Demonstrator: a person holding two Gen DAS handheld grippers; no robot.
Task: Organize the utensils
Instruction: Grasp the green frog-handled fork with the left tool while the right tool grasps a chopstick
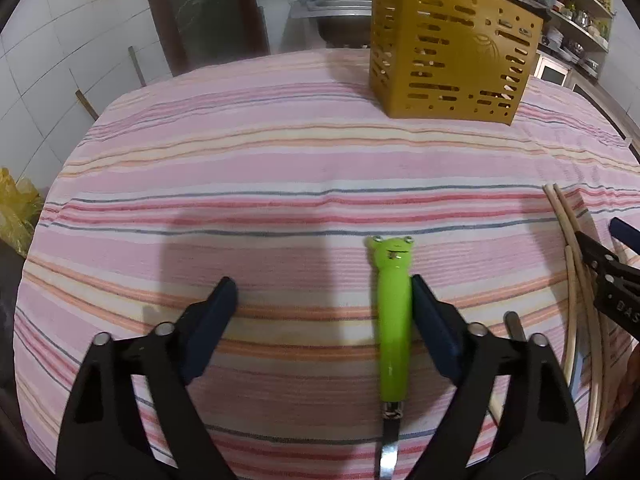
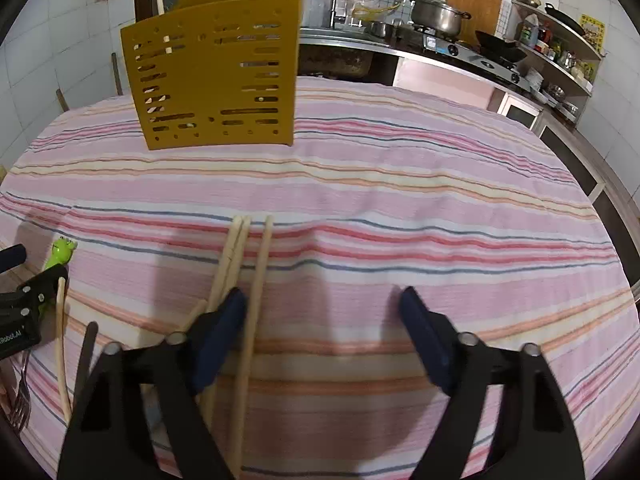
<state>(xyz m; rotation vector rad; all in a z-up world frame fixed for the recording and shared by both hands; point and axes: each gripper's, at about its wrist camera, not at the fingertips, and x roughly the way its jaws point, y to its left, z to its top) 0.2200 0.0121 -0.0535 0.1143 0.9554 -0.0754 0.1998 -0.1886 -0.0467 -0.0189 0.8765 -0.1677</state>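
Observation:
A mustard-yellow slotted utensil holder (image 1: 452, 52) stands at the far side of the striped tablecloth; it also shows in the right wrist view (image 2: 216, 80). A utensil with a green frog handle (image 1: 394, 320) lies between the fingers of my left gripper (image 1: 324, 292), touching the inside of the right finger. The left gripper is open. Several wooden chopsticks (image 2: 248, 300) lie on the cloth under my right gripper (image 2: 322, 300), which is open; one stick lies between its fingers, two under the left finger. The chopsticks also show in the left wrist view (image 1: 576, 280).
A fork (image 2: 20, 396), a dark utensil handle (image 2: 86, 356) and another chopstick (image 2: 61, 344) lie at the left in the right wrist view. A kitchen counter with a stove and pot (image 2: 436, 16) runs behind the table. A yellow bag (image 1: 16, 208) sits beyond the table's left edge.

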